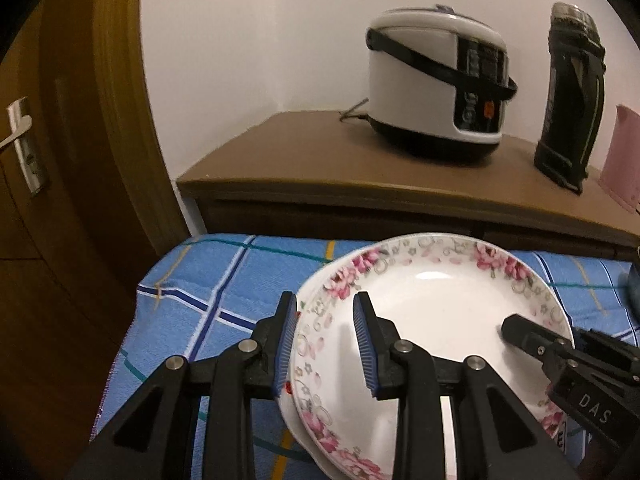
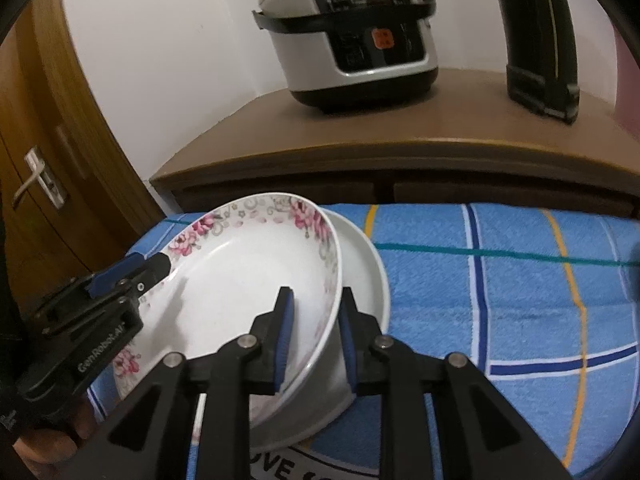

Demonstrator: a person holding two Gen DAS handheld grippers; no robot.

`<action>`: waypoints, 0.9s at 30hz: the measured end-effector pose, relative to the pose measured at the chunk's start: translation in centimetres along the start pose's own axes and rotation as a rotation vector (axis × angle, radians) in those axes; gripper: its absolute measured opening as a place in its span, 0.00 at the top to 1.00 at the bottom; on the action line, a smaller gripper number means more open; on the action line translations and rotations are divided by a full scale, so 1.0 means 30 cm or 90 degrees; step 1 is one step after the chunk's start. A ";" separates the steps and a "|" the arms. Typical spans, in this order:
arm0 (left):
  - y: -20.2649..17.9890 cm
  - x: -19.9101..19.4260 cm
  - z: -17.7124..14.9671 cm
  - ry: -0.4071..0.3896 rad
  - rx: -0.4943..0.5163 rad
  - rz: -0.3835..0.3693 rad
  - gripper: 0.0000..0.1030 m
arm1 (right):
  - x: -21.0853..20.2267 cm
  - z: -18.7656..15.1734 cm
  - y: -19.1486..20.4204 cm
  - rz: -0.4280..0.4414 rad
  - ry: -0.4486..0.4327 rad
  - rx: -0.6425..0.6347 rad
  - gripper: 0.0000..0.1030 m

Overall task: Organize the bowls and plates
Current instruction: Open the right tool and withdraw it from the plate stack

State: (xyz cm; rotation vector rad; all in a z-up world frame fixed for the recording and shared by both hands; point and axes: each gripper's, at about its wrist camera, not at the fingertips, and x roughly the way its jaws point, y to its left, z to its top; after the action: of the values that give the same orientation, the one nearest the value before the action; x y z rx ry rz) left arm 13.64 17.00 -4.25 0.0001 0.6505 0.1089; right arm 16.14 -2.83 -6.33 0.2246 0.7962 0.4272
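I hold the floral plate (image 2: 248,280) by opposite rims, tilted over the plain white plate (image 2: 366,264) on the blue checked bench (image 2: 520,280). Left claw (image 1: 325,344) straddles its rim loosely — right claw (image 2: 314,340) clamps its side. A slack left side could let it slide and chip.

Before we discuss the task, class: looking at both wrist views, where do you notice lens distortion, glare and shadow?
Left wrist view: the door frame bows, a fisheye effect; a bright glare spot sits on the floral plate; a finger's shadow falls inside it. Right wrist view: the cabinet edge curves, corners go black, and the rice cooker looks slightly soft.
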 end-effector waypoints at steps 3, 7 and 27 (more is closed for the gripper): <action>0.004 -0.023 -0.002 -0.032 -0.001 0.023 0.57 | 0.004 -0.002 -0.021 0.025 0.001 0.021 0.76; 0.035 -0.067 -0.008 -0.087 -0.030 0.054 0.37 | -0.054 -0.017 -0.036 0.014 -0.050 0.039 0.55; -0.014 -0.211 -0.113 -0.054 -0.083 -0.008 0.37 | -0.311 -0.180 0.008 -0.065 -0.102 -0.013 0.43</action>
State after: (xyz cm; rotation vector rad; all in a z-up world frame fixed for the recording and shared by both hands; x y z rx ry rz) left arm 6.62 15.84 -3.13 -0.1240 0.5575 0.1374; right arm 6.34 -6.62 -3.95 0.1961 0.6430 0.3165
